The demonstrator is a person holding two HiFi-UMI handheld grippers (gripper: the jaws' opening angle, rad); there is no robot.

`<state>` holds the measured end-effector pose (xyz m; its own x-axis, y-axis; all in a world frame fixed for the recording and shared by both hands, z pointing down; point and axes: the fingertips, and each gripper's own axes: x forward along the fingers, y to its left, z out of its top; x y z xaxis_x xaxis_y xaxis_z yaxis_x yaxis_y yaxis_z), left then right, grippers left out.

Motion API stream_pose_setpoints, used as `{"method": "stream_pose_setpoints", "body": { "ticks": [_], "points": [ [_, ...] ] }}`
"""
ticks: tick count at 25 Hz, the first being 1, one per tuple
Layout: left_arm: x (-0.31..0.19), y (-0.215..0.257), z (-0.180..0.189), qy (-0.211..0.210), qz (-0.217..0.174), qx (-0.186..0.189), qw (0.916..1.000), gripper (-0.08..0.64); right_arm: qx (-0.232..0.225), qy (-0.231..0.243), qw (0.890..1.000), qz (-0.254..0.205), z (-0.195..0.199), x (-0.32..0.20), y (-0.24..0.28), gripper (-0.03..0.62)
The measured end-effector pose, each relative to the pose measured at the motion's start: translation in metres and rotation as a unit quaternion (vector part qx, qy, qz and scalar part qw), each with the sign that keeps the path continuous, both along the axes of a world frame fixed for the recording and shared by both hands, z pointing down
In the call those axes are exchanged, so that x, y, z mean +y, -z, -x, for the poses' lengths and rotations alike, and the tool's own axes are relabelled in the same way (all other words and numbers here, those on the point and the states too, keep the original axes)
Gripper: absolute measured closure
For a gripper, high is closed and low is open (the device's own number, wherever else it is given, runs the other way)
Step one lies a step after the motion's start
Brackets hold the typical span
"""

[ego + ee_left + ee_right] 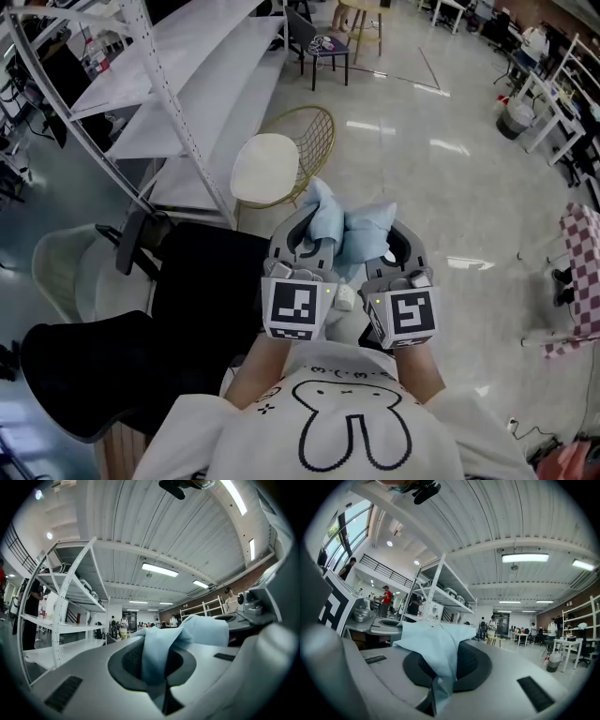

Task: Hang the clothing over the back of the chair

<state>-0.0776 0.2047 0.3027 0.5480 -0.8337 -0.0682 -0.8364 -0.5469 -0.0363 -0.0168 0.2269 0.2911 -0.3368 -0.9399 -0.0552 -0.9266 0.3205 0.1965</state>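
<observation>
Left tongs point(305, 234), right tongs point(394, 244): tight on blue clothing point(361, 230)

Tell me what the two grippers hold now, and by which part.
Both hold the light blue clothing: the left gripper and the right gripper each pinch a bunched fold; which part of the garment cannot be told.

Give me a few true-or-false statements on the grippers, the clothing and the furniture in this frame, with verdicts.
1. The left gripper and right gripper both clamp the light blue clothing. True.
2. The gold wire chair carries a white seat cushion. True.
3. The clothing already hangs over the gold wire chair's back. False: it is bunched between the two grippers, apart from the chair.
4. The white shelving rack stands at the head view's right. False: it stands at the left.
</observation>
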Motion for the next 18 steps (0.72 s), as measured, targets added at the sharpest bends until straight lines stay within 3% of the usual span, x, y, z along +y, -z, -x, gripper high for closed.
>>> {"method": "stream_pose_setpoints", "body": {
  "ticks": [18],
  "points": [
    [-0.194,-0.012,-0.070,0.054,0.050,-0.034,0.9968,0.526,-0.029,0.048,0.997,0.058,-0.109,-0.192,-0.017,0.555]
  ]
}}
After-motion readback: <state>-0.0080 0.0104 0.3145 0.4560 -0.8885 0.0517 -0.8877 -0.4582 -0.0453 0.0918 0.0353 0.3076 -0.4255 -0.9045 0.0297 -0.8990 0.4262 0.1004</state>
